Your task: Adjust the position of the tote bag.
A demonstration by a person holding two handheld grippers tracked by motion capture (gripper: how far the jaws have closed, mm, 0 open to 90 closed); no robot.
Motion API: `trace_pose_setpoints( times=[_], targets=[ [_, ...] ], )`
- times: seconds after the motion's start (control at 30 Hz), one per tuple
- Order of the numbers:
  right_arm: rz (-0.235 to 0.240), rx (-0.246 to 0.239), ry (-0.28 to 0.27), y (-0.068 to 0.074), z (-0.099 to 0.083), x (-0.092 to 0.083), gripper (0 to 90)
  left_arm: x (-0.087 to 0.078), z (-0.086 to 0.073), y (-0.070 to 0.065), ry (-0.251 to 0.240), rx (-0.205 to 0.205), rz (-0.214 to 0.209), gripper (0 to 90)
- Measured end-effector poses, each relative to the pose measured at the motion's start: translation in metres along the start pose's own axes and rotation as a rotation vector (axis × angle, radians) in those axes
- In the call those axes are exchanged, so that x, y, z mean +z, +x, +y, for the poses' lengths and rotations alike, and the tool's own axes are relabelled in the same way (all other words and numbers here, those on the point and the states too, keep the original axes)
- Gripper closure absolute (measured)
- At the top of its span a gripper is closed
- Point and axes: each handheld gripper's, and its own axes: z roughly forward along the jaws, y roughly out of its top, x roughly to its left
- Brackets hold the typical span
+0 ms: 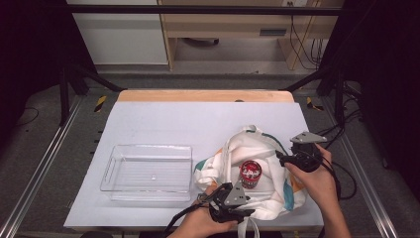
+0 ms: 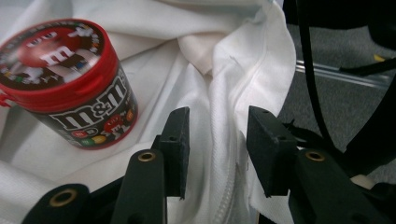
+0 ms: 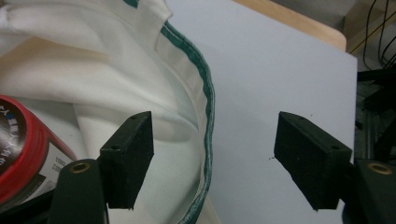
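Left tongs [image 2: 217, 140] apart astride white bag [image 2: 224, 70] hem, right tongs [image 3: 212, 158] wide open, candy tub [image 1: 250, 173] inside

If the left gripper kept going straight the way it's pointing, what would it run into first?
Most likely the white cloth bag: its zipped edge runs up between the open jaws of the left gripper. The red-lidded candy tub sits off to one side of that line, though depth is hard to judge.
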Motion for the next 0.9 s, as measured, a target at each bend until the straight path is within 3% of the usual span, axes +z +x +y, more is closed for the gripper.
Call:
trace_pose_setpoints(
  times=[0.27,0.33,0.53,0.63,0.73,0.83,0.9],
  targets=[
    [-0.008,-0.041,-0.017,0.004,0.024,-0.019,18.4,-0.021,0.009,0.008,-0.046,-0.042,0.039,46.0],
    [0.001,-0.037,-0.027,0.007,0.033,-0.021,17.9,-0.027,0.011,0.012,-0.024,-0.038,0.034,43.9],
    [0.061,-0.049,-0.011,0.027,0.056,-0.013,14.9,-0.053,0.016,0.028,-0.026,-0.080,0.100,34.6],
    [0.107,-0.058,0.012,0.039,0.057,-0.007,14.2,-0.067,0.014,0.037,-0.040,-0.106,0.133,30.5],
    [0.125,-0.084,0.029,0.045,0.054,-0.003,14.6,-0.079,0.009,0.048,-0.054,-0.141,0.163,27.1],
    [0.135,-0.100,0.042,0.050,0.050,-0.001,16.8,-0.092,0.004,0.062,-0.040,-0.169,0.216,22.8],
    [0.145,-0.109,0.056,0.053,0.047,0.001,18.0,-0.101,0.001,0.071,-0.055,-0.189,0.246,20.7]
  ],
)
